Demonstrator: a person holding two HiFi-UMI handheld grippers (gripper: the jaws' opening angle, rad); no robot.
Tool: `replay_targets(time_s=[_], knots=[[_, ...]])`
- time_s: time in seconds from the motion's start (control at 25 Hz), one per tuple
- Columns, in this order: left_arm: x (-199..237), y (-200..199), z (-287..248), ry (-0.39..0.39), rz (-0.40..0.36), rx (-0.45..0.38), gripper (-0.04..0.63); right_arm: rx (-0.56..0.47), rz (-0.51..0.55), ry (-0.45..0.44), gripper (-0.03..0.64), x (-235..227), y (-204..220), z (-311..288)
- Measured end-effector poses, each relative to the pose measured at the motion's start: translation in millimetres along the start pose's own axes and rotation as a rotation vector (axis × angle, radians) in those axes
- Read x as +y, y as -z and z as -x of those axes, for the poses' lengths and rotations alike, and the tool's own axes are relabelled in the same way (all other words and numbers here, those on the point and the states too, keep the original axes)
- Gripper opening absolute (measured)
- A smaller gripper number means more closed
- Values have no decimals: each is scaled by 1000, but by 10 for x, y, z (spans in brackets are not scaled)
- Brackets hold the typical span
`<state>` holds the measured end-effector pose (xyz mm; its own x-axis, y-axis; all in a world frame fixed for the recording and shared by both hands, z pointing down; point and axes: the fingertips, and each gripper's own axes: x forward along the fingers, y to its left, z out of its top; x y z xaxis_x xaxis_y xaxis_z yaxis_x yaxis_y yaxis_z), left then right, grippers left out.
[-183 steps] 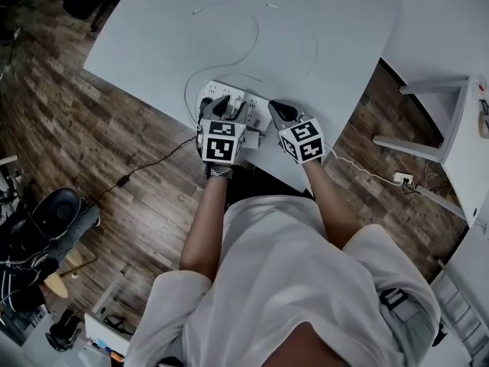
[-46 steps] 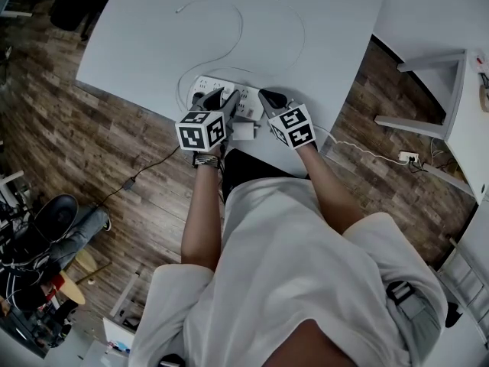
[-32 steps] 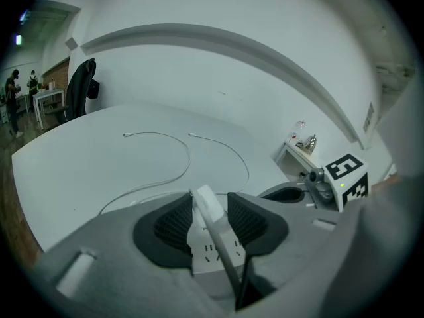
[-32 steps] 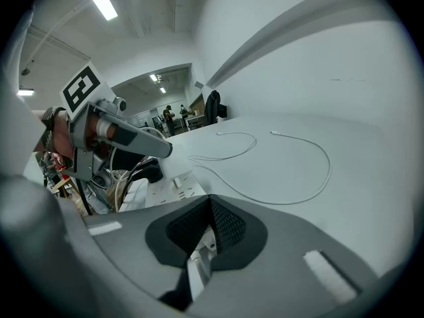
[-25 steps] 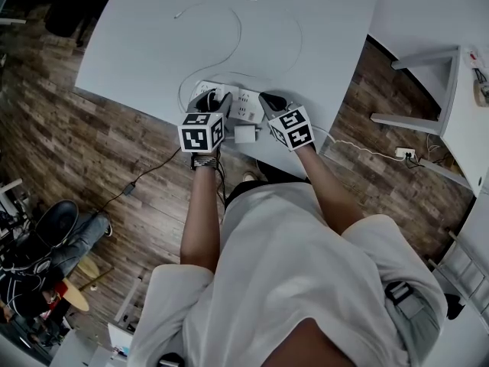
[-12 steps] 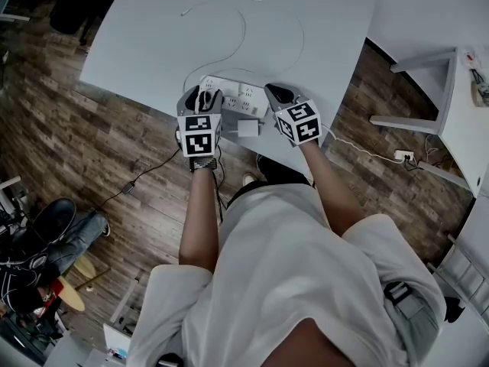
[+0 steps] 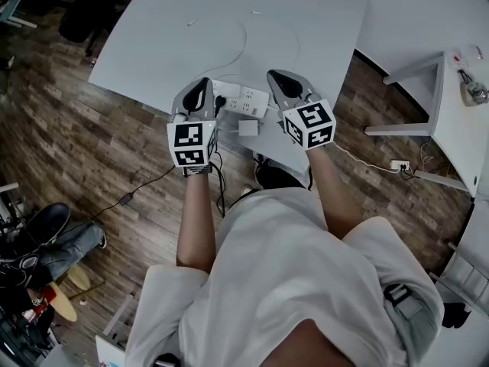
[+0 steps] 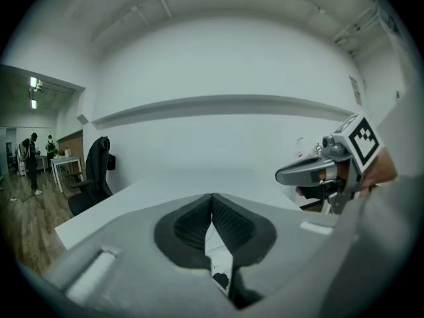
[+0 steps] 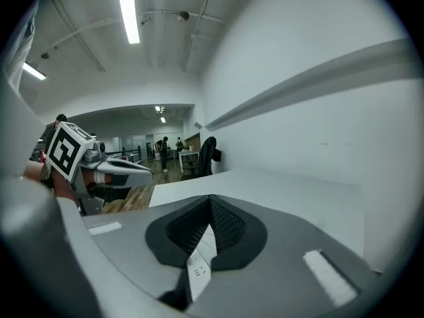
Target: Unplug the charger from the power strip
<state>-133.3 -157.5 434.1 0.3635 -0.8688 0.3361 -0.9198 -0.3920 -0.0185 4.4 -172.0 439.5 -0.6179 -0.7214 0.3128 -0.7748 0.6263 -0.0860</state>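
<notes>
Fingers (image 8: 189, 225) of your left gripper (image 7: 196, 96) have just closed and meet tip to tip with nothing between them. Your right gripper (image 7: 285, 88) is closed the same way and is also empty. Both hang above the pale grey table (image 7: 306, 37), 1 on either side of the long white power strip (image 7: 243, 102).

The small white block charger (image 7: 247, 128) lies on the table just beside the strip's near side. As far as the head view shows, it is out of the sockets, and it sits close to the table edge.

The pull looks done, so I judge that what's left is a clean retreat. Lift straight away, keep both sets of jaws off the thin white cable (image 7: 245, 40), and don't nudge the charger toward the edge.

Count: 2 grippers, 1 strip on the table, 1 charger, 1 loose white cable.
</notes>
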Motion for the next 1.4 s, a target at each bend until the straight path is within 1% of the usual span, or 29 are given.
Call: replay_targets(time_s=[0.16,0.28,0.44,0.64,0.92,1.12,1.4], knots=[[-16,-396,253,0,-8,-91,5,-83,34,-1,2,102,-439,208],[-47,-694,438,-4,-34,-152,5,-128,63,-14,2,224,-710,334],[-106,-990,648,-5,-57,-207,5,-187,93,-25,2,365,-1008,502],[-172,-1163,898,-9,-52,-229,5,-248,113,-65,2,569,-1330,728],[-313,-1381,1234,-5,-67,-257,5,-290,125,-44,2,694,-1618,1028],[-346,-1412,1406,-14,-87,-259,5,-289,140,-53,2,854,-1624,1113],[-391,-1456,1489,-13,-104,-264,5,-296,140,-52,2,906,-1651,1227]])
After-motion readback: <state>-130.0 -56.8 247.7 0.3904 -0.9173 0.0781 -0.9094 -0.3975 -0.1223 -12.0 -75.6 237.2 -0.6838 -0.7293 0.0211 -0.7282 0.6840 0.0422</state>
